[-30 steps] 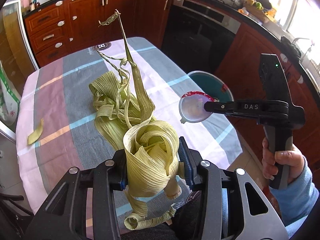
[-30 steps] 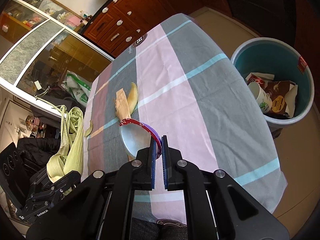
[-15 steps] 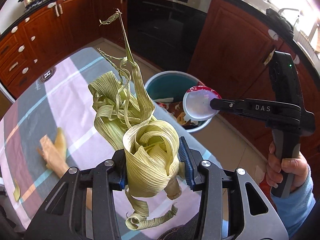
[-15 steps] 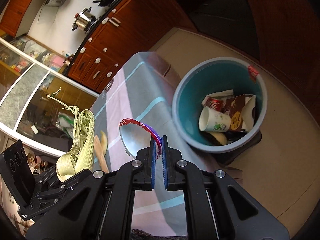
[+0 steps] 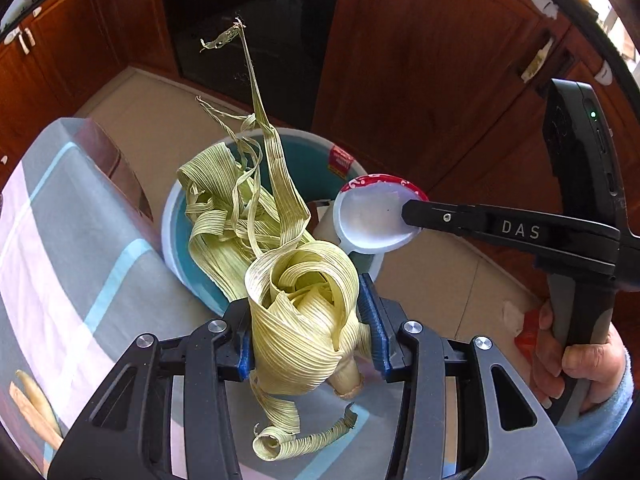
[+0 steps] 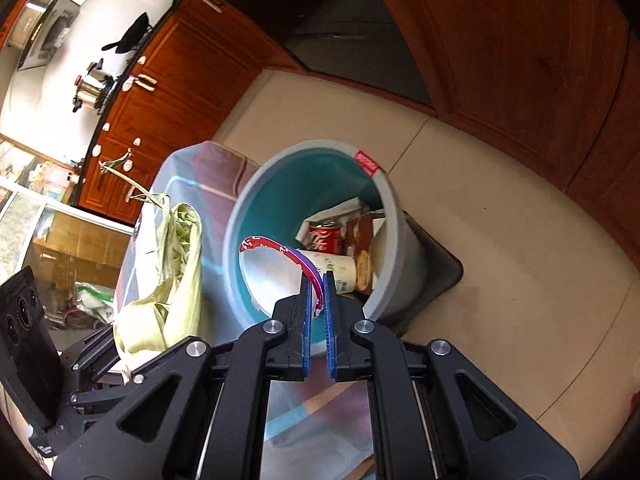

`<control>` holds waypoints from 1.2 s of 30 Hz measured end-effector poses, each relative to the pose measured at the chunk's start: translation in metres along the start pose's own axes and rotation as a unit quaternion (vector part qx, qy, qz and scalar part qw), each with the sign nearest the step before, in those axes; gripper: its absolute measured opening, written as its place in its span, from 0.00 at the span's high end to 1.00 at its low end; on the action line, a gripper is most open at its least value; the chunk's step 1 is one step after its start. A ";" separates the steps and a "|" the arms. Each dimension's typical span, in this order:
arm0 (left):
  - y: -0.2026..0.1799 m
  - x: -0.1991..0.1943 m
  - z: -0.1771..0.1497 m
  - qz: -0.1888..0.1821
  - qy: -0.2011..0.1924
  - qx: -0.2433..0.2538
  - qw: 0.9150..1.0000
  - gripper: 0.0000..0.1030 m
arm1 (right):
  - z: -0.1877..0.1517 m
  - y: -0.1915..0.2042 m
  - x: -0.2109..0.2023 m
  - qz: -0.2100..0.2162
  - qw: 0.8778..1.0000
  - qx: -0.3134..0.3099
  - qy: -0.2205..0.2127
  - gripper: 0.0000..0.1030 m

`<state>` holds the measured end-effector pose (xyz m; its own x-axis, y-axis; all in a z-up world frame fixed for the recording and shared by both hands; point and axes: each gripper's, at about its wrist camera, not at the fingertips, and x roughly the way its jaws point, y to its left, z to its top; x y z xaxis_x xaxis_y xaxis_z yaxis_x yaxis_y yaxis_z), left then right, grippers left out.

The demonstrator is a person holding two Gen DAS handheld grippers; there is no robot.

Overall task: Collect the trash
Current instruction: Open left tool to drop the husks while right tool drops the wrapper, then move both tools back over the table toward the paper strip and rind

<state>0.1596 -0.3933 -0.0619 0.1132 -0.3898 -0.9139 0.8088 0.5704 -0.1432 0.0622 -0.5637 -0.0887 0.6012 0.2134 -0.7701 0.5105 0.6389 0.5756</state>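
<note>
Nearest in my left view, the left gripper is clenched on a bundle of corn husks, blue pads pressing both sides; loose strips curl below the jaws and long strands rise above them. In my right view, the right gripper is clamped on the rim of a lid, white inside with a red edge, jaws nearly closed on it. From the left view the lid sits at the right gripper's tip, held over the near edge of the bin. The husks appear between camera and bin, overlapping its opening. The bin, teal inside with a grey rim, stands on the tile floor just beside the table, which has a striped cloth. Inside the bin I see a red can, a paper cup and brown wrappers. Beyond are wooden cabinets.
</note>
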 end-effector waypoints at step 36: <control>0.049 -0.024 -0.029 0.014 -0.016 -0.064 0.998 0.04 | -0.009 0.045 0.030 -0.044 0.999 -0.018 0.022 0.15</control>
<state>0.1797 -0.3347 -0.0578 0.1544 -0.3945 -0.9058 0.7247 0.6683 -0.1676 0.0979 -0.5224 -0.0888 0.5278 0.1872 -0.8285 0.5371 0.6821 0.4963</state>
